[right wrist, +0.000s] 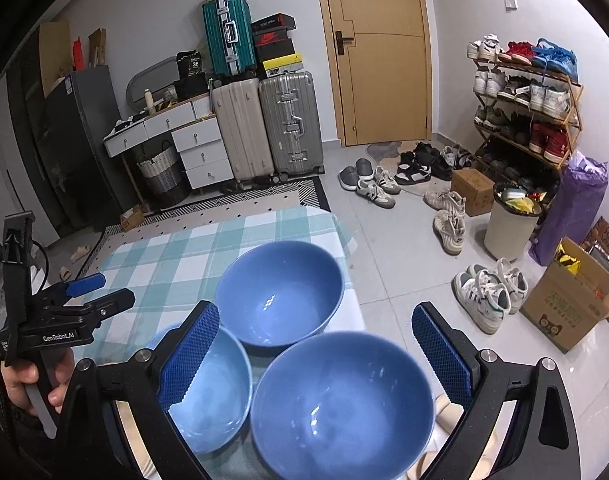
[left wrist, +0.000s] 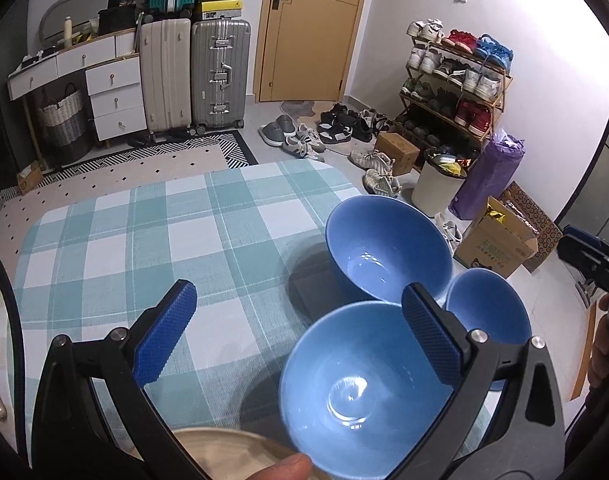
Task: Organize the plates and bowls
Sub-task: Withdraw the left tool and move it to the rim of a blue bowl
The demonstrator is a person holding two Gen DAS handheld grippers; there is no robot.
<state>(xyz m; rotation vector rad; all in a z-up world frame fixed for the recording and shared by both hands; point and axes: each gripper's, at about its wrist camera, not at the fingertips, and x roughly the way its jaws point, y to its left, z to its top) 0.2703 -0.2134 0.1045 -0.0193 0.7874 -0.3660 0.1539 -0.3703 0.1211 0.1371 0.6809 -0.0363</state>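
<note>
Three blue bowls stand close together near the right end of the table with the teal checked cloth [left wrist: 144,240]. The far bowl [left wrist: 388,248] [right wrist: 280,292] is the largest. In the left wrist view a second bowl [left wrist: 364,392] lies nearest, and my left gripper [left wrist: 300,334] hangs open above it, its right pad over the rim. My right gripper [right wrist: 316,356] is open over the third bowl [right wrist: 340,404] [left wrist: 488,308], with its left pad in front of the second bowl [right wrist: 208,388]. A beige plate [left wrist: 224,452] shows at the bottom edge, beside a thumb [left wrist: 280,468].
The table's right edge [right wrist: 350,264] drops to a tiled floor with scattered shoes [right wrist: 488,292], a white bin [right wrist: 512,220] and a cardboard box [right wrist: 568,304]. Suitcases [right wrist: 264,124], a drawer unit, a door and a shoe rack [right wrist: 528,104] line the far walls.
</note>
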